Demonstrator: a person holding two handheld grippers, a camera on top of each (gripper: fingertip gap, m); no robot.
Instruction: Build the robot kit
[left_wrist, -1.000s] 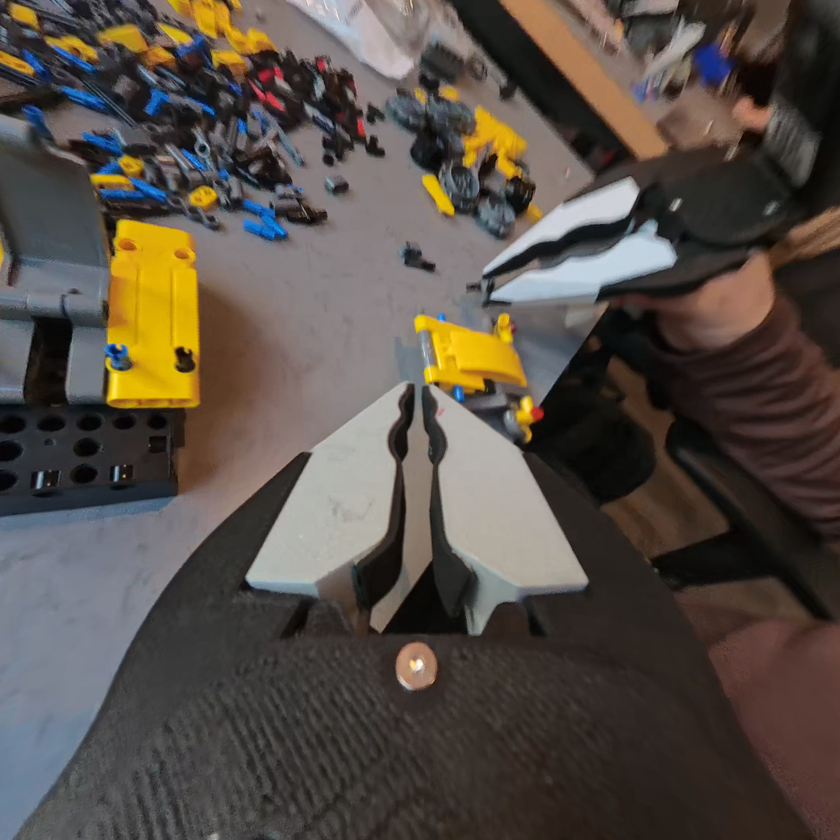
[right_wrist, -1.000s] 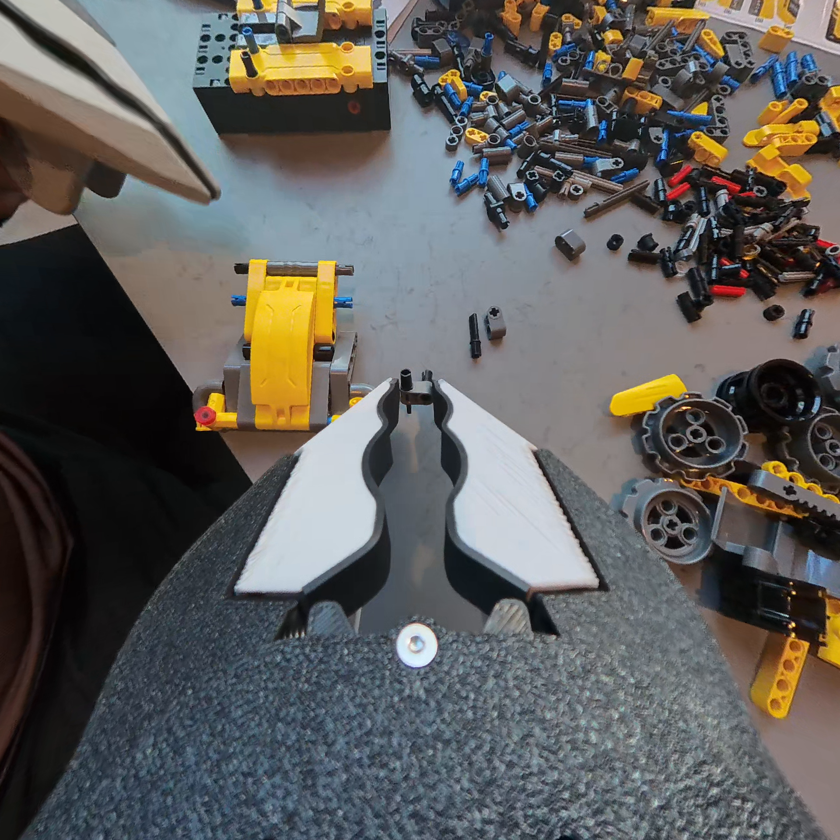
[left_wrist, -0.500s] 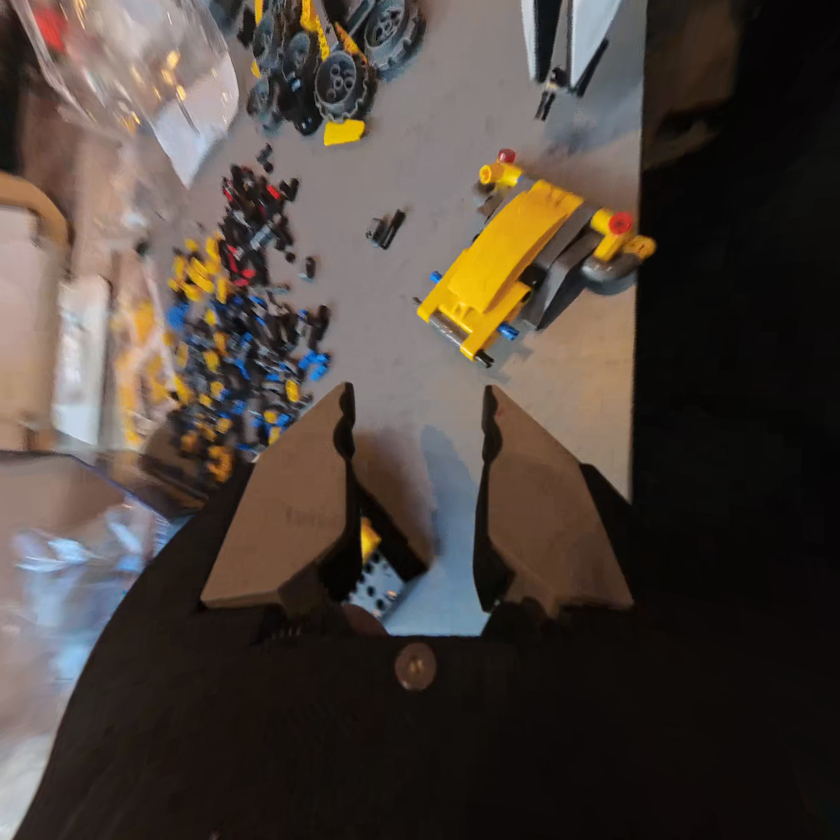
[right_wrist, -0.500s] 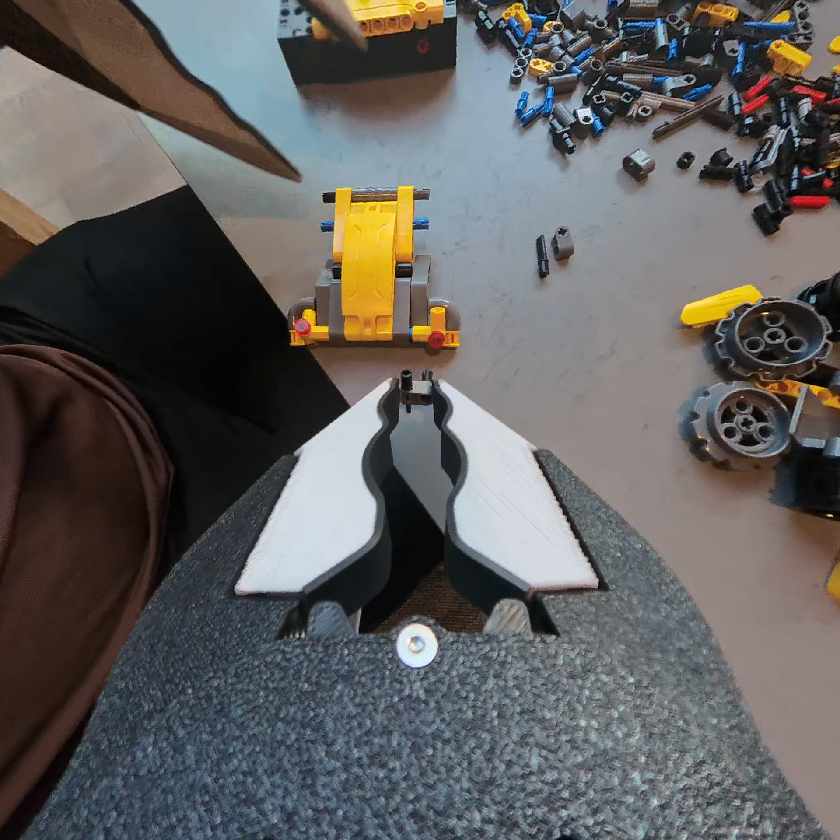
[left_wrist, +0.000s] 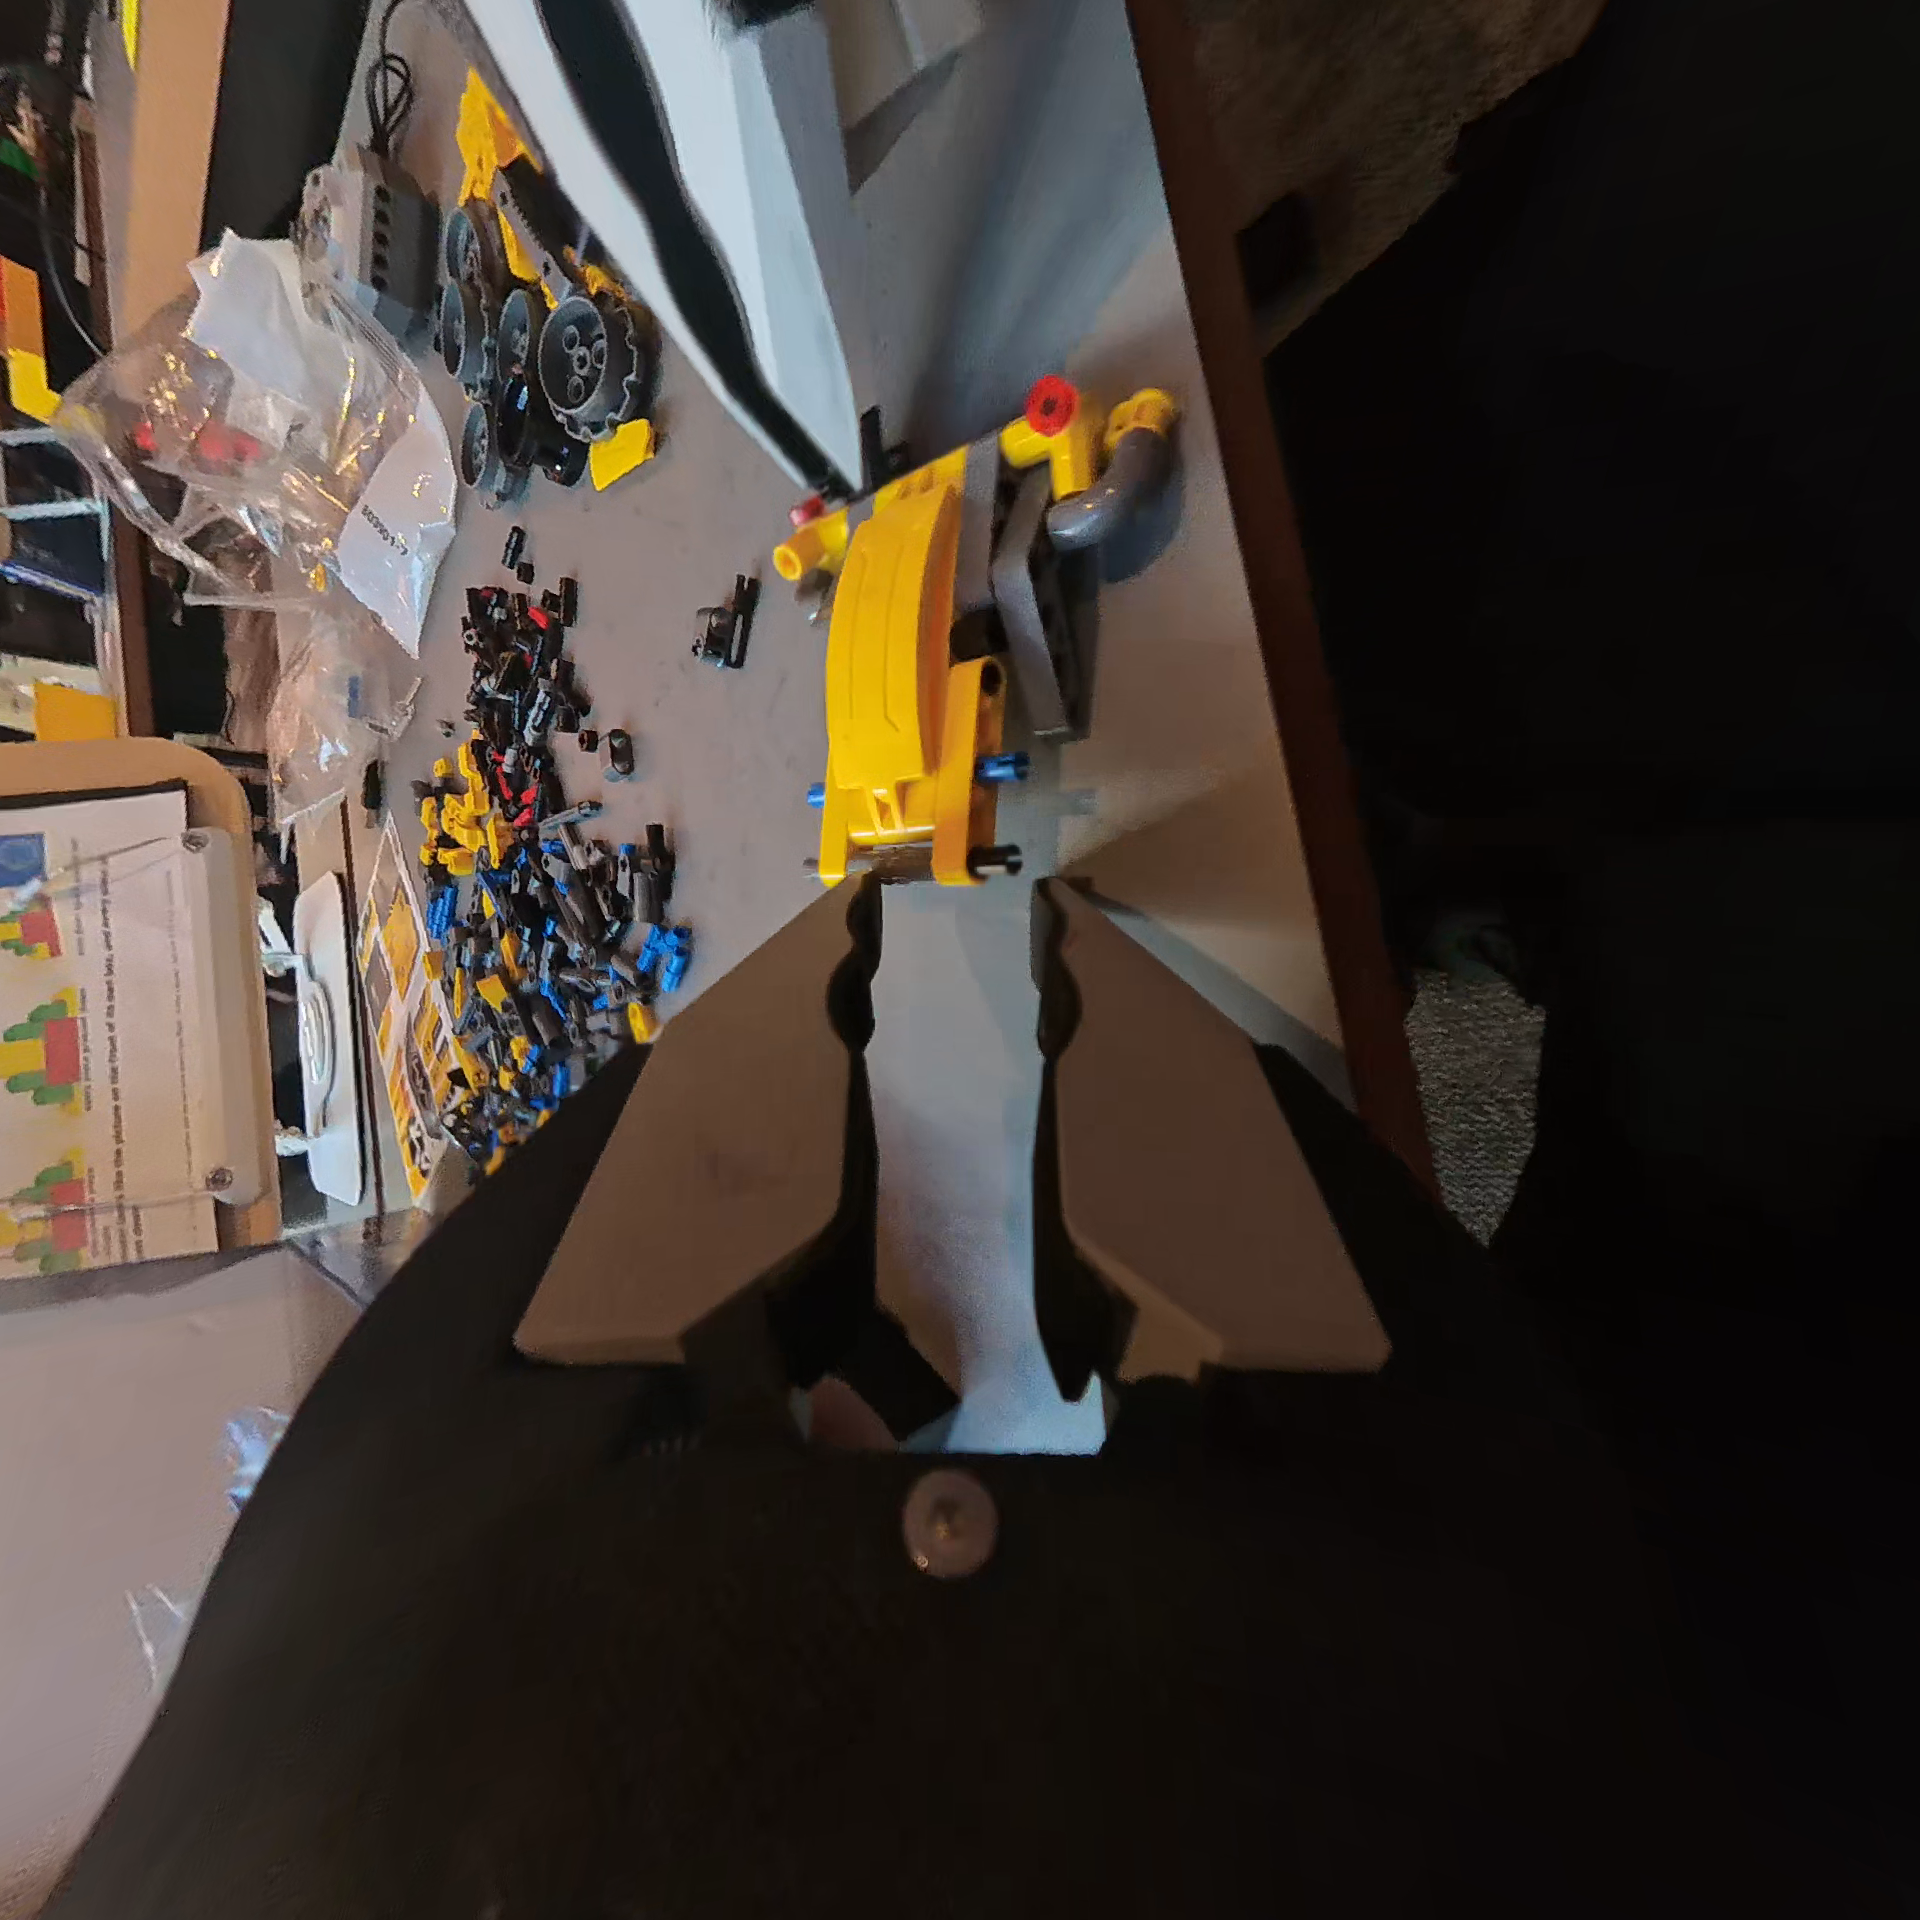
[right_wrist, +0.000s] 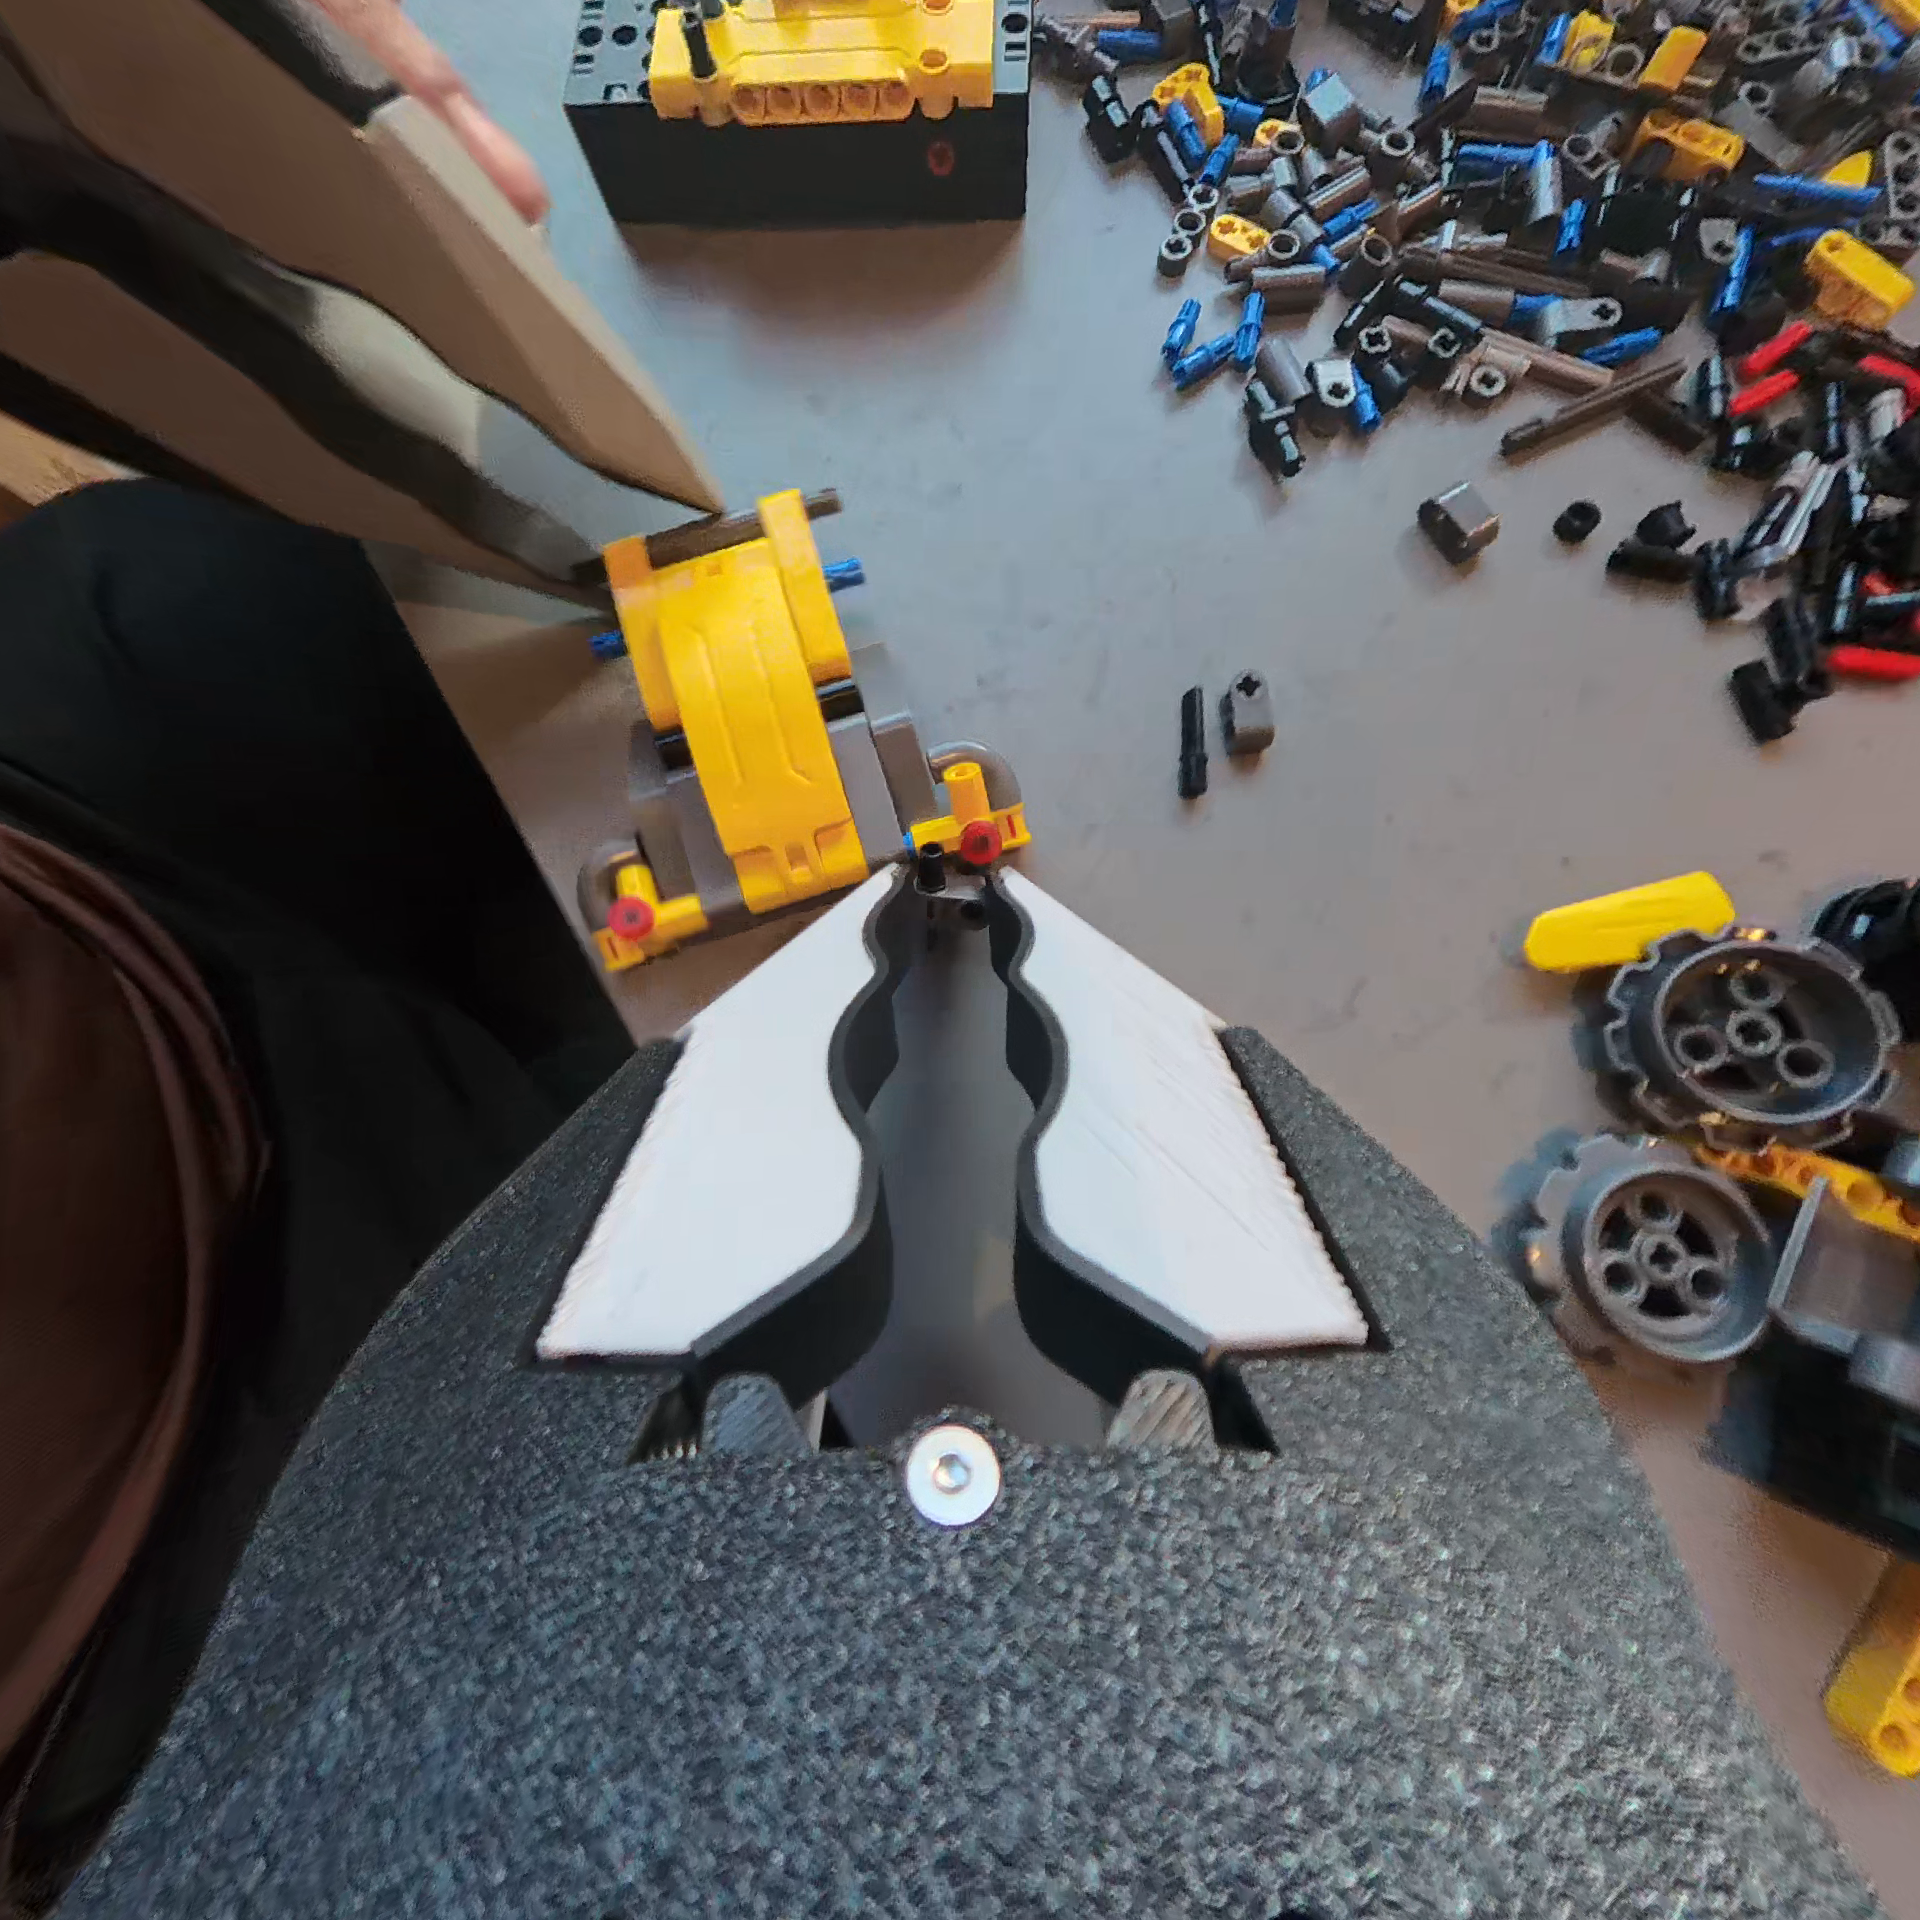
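Right gripper (right_wrist: 948, 894): I have its fingers nearly closed, pinching a small black connector (right_wrist: 940, 888) at the very tips; the gap behind the tips is only the scalloped hollow of the jaws.
Connector: held out ahead of the tips, its short peg upward, just beside the red stud (right_wrist: 977, 842) on the near corner of the yellow model (right_wrist: 753, 717). Touching or a hair apart, I cannot tell.
Left gripper (left_wrist: 956, 894): fingers parted about a model-width, holding nothing. In the right wrist view its tips straddle the model's far end, by the dark axle (right_wrist: 727, 530); one tip seems to touch the axle, contact on the other side is unclear.
Why, as I read it: the left jaws look placed to brace the model from behind while the pinched piece sits at the front corner. A judgement only.
Model: yellow curved hood over a grey frame, on the grey table (right_wrist: 1039, 520) close to its edge, between the two grippers.
Nearby: a loose black pin (right_wrist: 1192, 743) and grey bush (right_wrist: 1247, 712) lie just right of the model; a heap of small parts (right_wrist: 1558, 239) farther right; grey wheels (right_wrist: 1751, 1039) near right; a black block (right_wrist: 800, 156) with yellow beams beyond.
Left wrist view extras: plastic bags (left_wrist: 260, 436) and printed sheets (left_wrist: 94, 1039) at the far side.
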